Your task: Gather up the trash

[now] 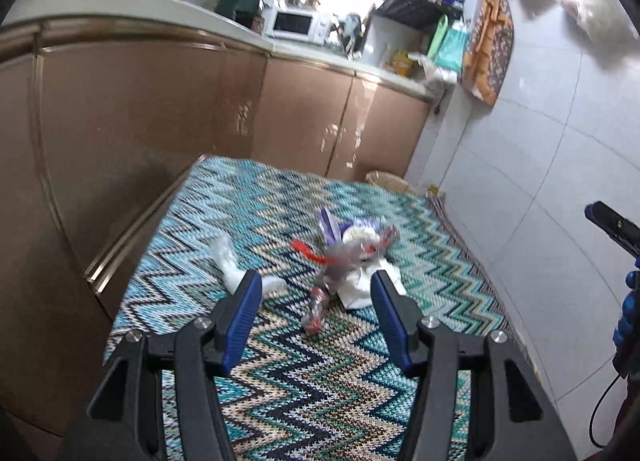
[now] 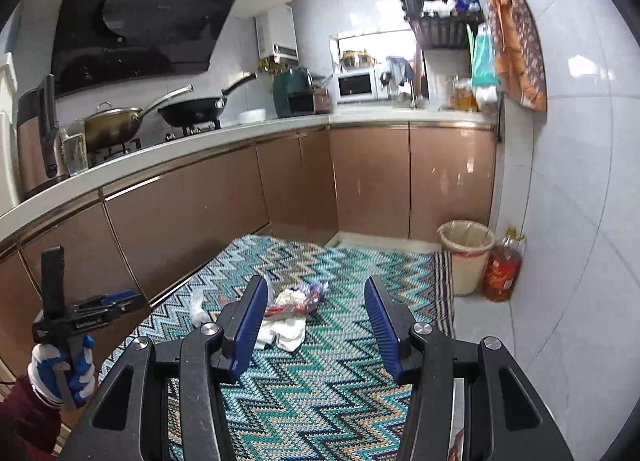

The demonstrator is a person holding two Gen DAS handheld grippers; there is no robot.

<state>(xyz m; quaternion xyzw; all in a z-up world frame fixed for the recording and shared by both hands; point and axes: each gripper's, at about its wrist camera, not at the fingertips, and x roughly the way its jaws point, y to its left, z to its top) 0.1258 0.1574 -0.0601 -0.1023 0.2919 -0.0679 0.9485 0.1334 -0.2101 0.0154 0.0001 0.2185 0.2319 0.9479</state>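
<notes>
A heap of trash (image 1: 352,253) lies on the zigzag rug (image 1: 280,381): clear and purple wrappers with red bits on crumpled white tissue (image 1: 360,285). A separate white plastic scrap (image 1: 230,261) lies to its left. My left gripper (image 1: 316,285) is open and empty, just short of the heap. My right gripper (image 2: 316,293) is open and empty, higher and farther back; the heap (image 2: 298,301) shows past its left finger. A lined bin (image 2: 466,255) stands at the rug's far right corner.
Brown cabinets (image 2: 200,221) run along the left and back under a cluttered counter. A red-labelled oil bottle (image 2: 502,269) stands beside the bin. A tiled wall (image 2: 580,201) closes the right side. My left gripper also shows in the right wrist view (image 2: 108,303).
</notes>
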